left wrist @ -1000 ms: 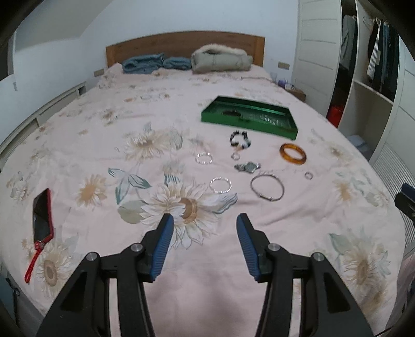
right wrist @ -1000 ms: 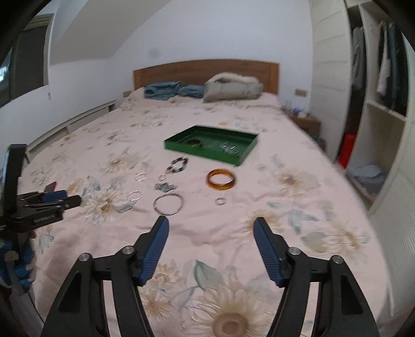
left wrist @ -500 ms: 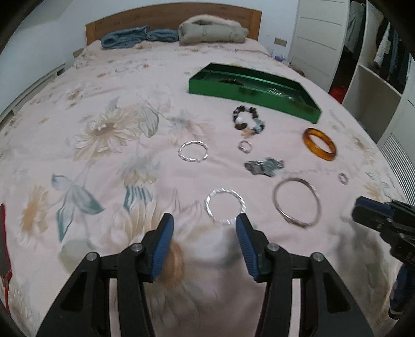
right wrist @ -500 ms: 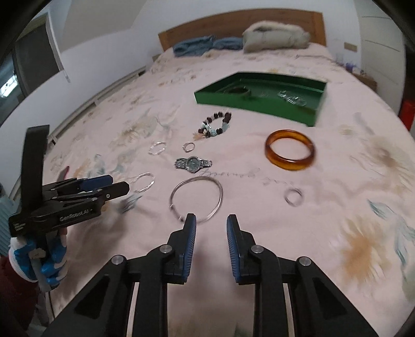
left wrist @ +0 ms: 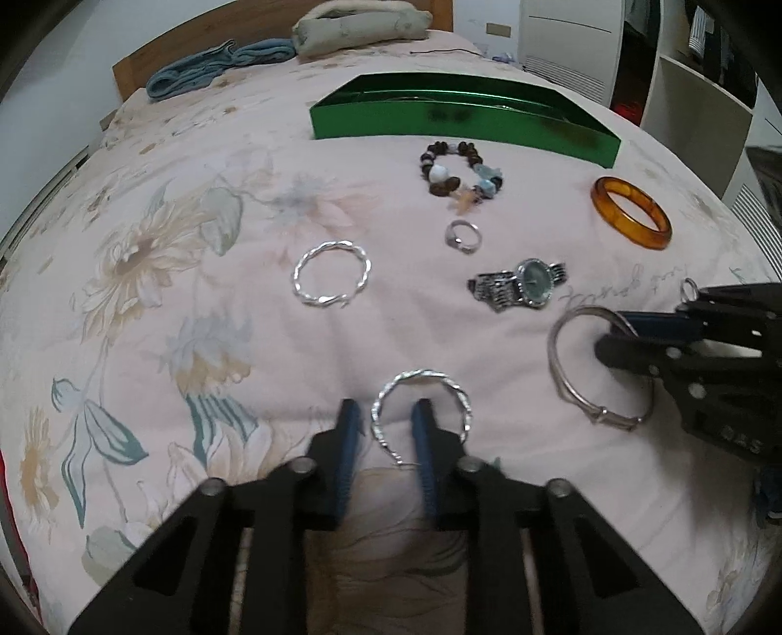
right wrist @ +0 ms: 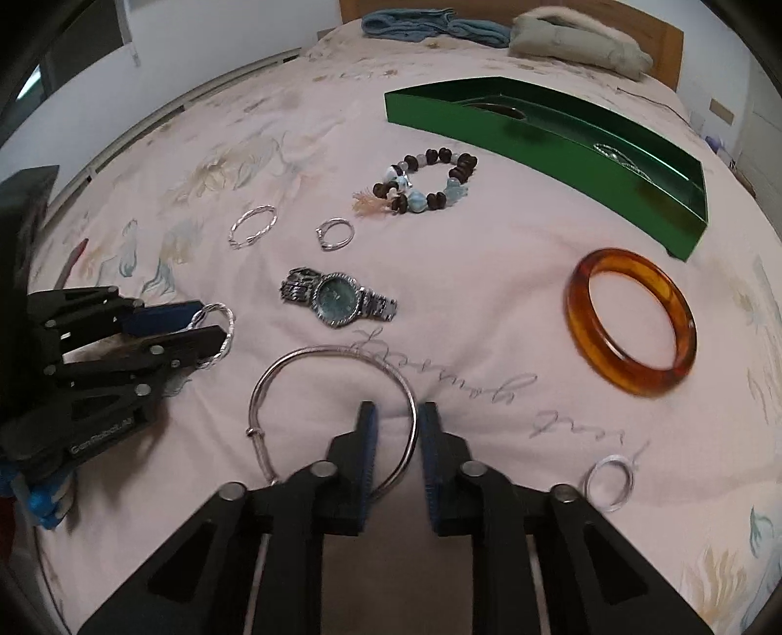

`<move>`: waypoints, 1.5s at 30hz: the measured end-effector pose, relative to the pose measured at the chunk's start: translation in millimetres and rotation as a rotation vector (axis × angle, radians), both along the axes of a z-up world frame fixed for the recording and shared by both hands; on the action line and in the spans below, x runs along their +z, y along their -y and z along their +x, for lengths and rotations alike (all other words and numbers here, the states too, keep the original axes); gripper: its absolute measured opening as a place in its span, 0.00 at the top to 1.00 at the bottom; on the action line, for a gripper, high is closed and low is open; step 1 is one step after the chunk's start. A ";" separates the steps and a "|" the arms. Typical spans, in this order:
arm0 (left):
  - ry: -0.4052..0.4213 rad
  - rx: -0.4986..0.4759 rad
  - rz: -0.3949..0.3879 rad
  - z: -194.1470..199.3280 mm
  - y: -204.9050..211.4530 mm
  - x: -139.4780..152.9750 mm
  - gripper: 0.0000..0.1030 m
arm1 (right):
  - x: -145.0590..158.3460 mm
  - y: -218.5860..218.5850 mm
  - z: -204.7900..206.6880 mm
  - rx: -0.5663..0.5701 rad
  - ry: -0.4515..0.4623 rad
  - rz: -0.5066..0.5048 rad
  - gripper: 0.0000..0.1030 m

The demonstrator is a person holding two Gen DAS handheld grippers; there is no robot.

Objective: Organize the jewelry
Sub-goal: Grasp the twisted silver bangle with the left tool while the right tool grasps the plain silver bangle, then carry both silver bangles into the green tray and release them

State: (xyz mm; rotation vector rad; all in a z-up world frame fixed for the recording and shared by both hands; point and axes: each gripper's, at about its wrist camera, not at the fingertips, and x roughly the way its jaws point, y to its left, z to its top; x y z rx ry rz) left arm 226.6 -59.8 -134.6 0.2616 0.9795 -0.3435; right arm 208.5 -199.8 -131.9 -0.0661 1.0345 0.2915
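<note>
Jewelry lies on a floral bedspread in front of a green tray (left wrist: 488, 127). My left gripper (left wrist: 383, 420) is open, its fingers straddling the left side of a twisted silver bangle (left wrist: 454, 391). My right gripper (right wrist: 395, 425) is open, its fingers straddling the right side of a thin plain silver bangle (right wrist: 313, 354). A second twisted bangle (left wrist: 332, 273), a small ring (left wrist: 463, 234), a beaded bracelet (left wrist: 459, 171), a watch (left wrist: 525, 283) and an amber bangle (left wrist: 630, 212) lie further out. The tray (right wrist: 586, 141) holds some pieces.
A thin necklace chain (right wrist: 488, 376) trails between watch and amber bangle (right wrist: 630, 322). A small silver ring (right wrist: 608, 481) lies right of my right gripper. Folded clothes (left wrist: 361, 22) sit by the headboard. A wardrobe (left wrist: 708, 73) stands to the right.
Both grippers moved forward and down onto the bed. Each now has a bangle rim between its fingers. The left jaws narrowed; the right jaws stayed narrow.
</note>
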 end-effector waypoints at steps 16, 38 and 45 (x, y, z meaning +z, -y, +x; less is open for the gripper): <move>0.139 0.057 -0.118 -2.3 -3.6 78.9 0.96 | 89.5 47.2 -37.8 -0.116 0.264 0.030 0.95; 0.049 -0.014 -0.097 225.5 176.1 57.1 0.96 | 65.9 173.2 197.8 -0.421 0.232 0.039 0.95; 0.037 -0.027 -0.078 240.8 192.7 27.4 0.96 | 33.9 181.1 240.7 -0.415 0.162 -0.042 0.96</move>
